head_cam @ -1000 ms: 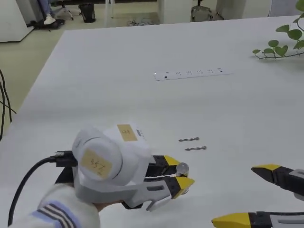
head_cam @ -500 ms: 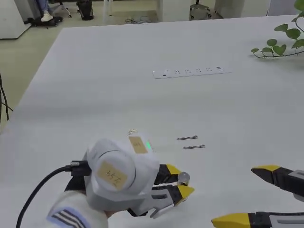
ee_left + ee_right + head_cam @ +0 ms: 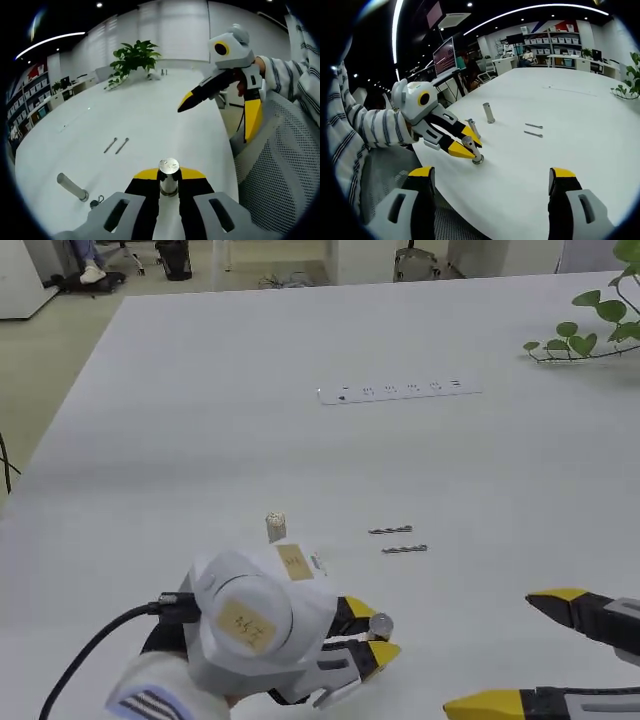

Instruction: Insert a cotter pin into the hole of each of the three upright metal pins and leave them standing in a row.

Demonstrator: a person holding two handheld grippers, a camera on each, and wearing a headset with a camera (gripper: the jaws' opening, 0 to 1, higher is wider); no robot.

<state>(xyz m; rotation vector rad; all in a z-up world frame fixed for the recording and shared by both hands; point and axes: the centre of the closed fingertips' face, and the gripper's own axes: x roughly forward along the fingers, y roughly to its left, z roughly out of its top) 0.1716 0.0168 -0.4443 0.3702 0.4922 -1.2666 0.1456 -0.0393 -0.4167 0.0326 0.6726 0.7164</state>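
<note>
White bench (image 3: 200,420) | pin (image 3: 168,177) is grasped upright by left gripper (image 3: 382,637) fingers, base at bench | right gripper (image 3: 491,174) fingers are spread, released | cotter pins (image 3: 392,531) lie near | step judged: pin is steadied for insertion; next, one cotter pin is to be picked and aimed at the hole

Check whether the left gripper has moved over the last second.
Yes. In the head view the left gripper, shut on a metal pin, has drawn back, farther from the two cotter pins.
</note>
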